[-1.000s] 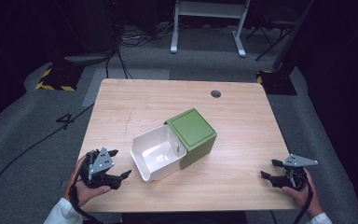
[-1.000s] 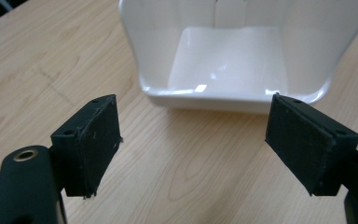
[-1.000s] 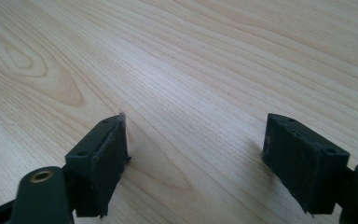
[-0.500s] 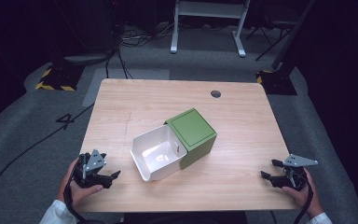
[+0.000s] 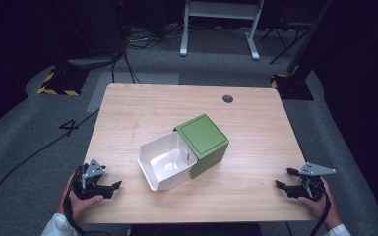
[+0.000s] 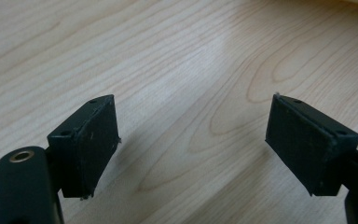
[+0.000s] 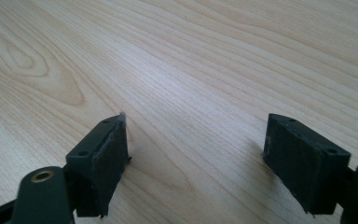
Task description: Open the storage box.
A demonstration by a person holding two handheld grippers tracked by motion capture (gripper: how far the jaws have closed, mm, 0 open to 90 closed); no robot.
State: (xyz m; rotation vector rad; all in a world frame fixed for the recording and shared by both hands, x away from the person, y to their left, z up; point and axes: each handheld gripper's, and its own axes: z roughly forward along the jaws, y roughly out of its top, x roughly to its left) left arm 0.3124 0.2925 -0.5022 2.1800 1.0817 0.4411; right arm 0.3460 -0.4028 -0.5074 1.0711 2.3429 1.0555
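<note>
A green box [image 5: 204, 142] sits mid-table with its white drawer [image 5: 165, 161] pulled out toward the front left; the drawer looks empty. My left gripper [image 5: 113, 188] rests low at the table's front left corner, held in a hand, jaws open over bare wood. In the left gripper view its two black pads [image 6: 91, 140] stand wide apart with nothing between them. My right gripper [image 5: 284, 179] sits at the front right edge, also open. Its pads [image 7: 107, 161] frame only wood grain in the right gripper view.
The wooden table [image 5: 152, 110] has a round grommet hole [image 5: 228, 99] near its far right edge. Grey carpet, cables and a white stand's legs [image 5: 219, 29] lie beyond the table.
My left gripper has drawn back and leftward from beside the drawer toward the table's front left corner. The right gripper has stayed where it was.
</note>
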